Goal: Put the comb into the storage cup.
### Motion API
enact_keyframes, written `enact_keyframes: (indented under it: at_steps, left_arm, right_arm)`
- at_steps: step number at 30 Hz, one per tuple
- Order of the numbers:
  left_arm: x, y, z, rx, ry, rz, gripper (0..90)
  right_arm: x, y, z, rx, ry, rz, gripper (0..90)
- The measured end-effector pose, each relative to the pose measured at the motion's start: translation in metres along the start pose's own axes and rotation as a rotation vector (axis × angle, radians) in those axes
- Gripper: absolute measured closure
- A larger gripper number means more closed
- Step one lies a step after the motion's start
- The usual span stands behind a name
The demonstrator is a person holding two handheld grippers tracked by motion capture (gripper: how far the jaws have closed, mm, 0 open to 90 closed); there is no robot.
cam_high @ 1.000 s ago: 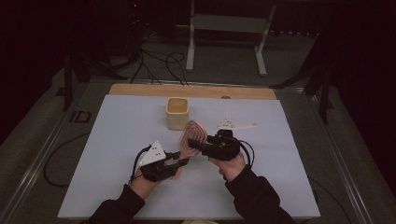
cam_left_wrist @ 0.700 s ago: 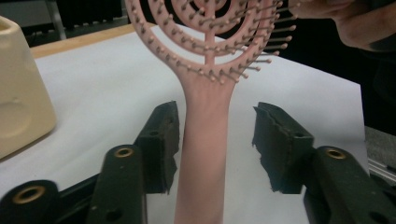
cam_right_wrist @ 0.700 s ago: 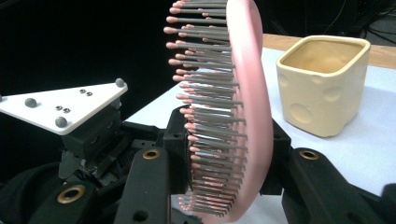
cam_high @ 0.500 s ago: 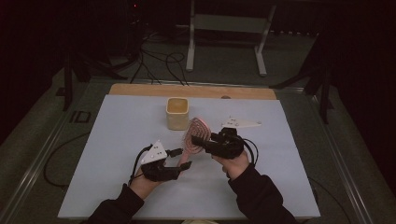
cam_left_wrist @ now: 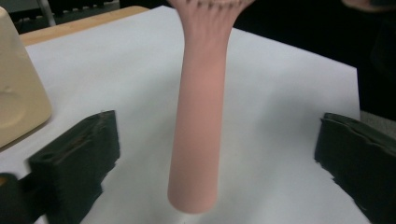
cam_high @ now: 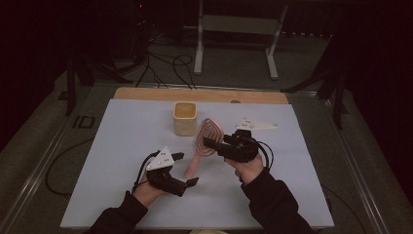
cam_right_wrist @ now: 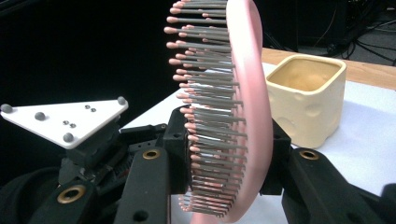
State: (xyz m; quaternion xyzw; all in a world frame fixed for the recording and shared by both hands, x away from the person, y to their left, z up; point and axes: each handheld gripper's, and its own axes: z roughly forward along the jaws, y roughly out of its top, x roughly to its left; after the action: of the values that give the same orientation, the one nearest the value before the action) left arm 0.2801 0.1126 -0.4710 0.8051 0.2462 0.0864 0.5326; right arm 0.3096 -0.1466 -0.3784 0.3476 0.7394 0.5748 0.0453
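Left gripper (cam_high: 187,169) fingers just spread off brush handle (cam_left_wrist: 198,135), mid-table; right gripper (cam_high: 210,145) pinching brush head (cam_right_wrist: 233,107).

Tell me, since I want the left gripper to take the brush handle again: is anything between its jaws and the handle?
Nothing visible. The left gripper is open, its jaws having just opened, and the pink hairbrush handle hangs bare between them. The right gripper clamps the brush head.

Black claws (cam_high: 185,169) (cam_high: 213,144) with blocky matte jaws, brass-ringed bolt holes, white triangular plates studded with grey knobs, trailing black cables; dark long sleeves (cam_high: 277,204).
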Motion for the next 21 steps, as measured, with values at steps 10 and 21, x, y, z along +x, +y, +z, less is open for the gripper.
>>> enact_keyframes:
  at_steps: [10,21]
  left_arm:
    - [0.003,-0.001,-0.005,-0.021,-0.032,0.02,0.0]
    - [0.006,-0.003,-0.022,-0.012,-0.019,0.023,0.0]
  right_arm:
    - [0.0,0.007,-0.002,-0.007,-0.006,-0.011,64.2]
    - [-0.003,0.016,-0.006,-0.027,-0.016,-0.027,64.2]
